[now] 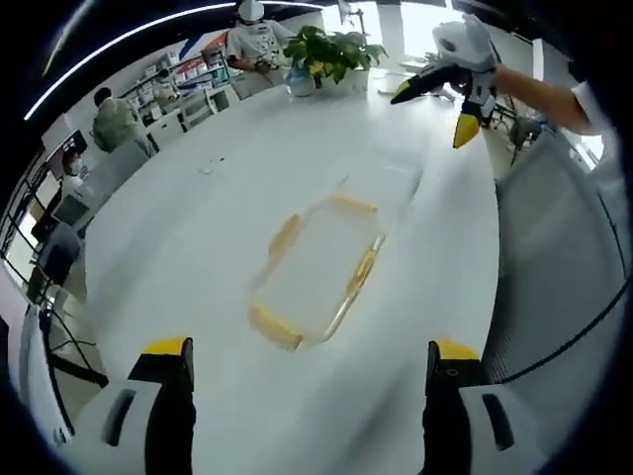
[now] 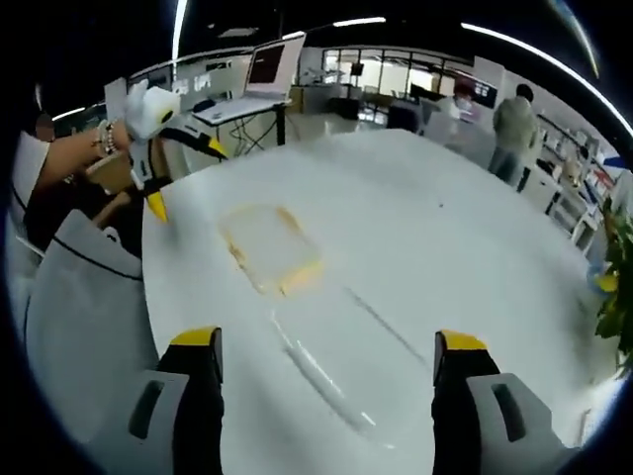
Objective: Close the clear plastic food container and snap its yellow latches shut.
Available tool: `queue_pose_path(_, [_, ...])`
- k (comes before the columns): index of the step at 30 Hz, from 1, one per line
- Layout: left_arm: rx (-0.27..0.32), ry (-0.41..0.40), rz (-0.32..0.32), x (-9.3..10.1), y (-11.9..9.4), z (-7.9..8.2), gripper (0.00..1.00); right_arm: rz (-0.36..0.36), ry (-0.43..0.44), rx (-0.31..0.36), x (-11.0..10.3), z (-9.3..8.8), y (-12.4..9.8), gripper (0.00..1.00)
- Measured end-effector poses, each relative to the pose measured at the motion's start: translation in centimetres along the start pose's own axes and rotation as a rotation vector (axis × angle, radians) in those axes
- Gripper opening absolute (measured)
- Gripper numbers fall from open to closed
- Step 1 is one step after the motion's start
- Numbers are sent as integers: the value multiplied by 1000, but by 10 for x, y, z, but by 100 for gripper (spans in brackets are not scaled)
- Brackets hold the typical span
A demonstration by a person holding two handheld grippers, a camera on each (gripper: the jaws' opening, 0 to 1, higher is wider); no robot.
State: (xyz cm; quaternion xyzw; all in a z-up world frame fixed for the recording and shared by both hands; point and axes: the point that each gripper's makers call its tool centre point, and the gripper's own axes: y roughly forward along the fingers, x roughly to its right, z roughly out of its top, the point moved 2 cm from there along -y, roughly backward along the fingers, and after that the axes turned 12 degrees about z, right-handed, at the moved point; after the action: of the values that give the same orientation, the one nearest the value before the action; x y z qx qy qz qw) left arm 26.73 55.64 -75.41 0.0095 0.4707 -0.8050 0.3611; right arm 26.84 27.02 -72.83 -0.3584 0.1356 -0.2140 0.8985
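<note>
So the clear plastic food container (image 1: 315,272) sits out on the big white table (image 1: 198,237), roughly dead center in the left gripper view, yellow latches (image 1: 274,328) around its rim. Its clear lid (image 2: 331,346) lies flat on the table just beside it, hard to make out. The left gripper (image 1: 309,371) has its jaws spread wide with nothing in them, hanging above the table short of the container. The right gripper (image 2: 326,361) is the same deal, wide open and empty, above the lid. A potted plant (image 1: 331,51) stands at the far edge around 12 o'clock, a laptop (image 2: 265,74) is at 11 o'clock in the right gripper view, and chairs (image 2: 84,297) ring the table. People stand in the background.
</note>
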Motion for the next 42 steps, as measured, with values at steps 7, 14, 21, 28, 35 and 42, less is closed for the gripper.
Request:
queue_pose_path(7, [-16, 109, -113, 1, 14, -1, 97, 59, -121, -92, 8, 20, 23, 86])
queue_pose_path(14, [-61, 183, -189, -11, 36, -1, 96, 153, -166, -112, 10, 41, 51, 86])
queue_pose_path(21, [-96, 299, -235, -22, 51, -1, 78, 260, -217, -150, 7, 47, 74, 85])
queue_pose_path(28, [-124, 297, -278, -23, 68, -3, 85, 287, -257, -208, 14, 42, 94, 82])
queue_pose_path(35, [-122, 322, -320, -21, 77, -3, 77, 325, -271, -253, 18, 32, 110, 75])
queue_pose_path(42, [-135, 335, -347, -21, 85, -3, 74, 376, -288, -270, 16, 29, 121, 69])
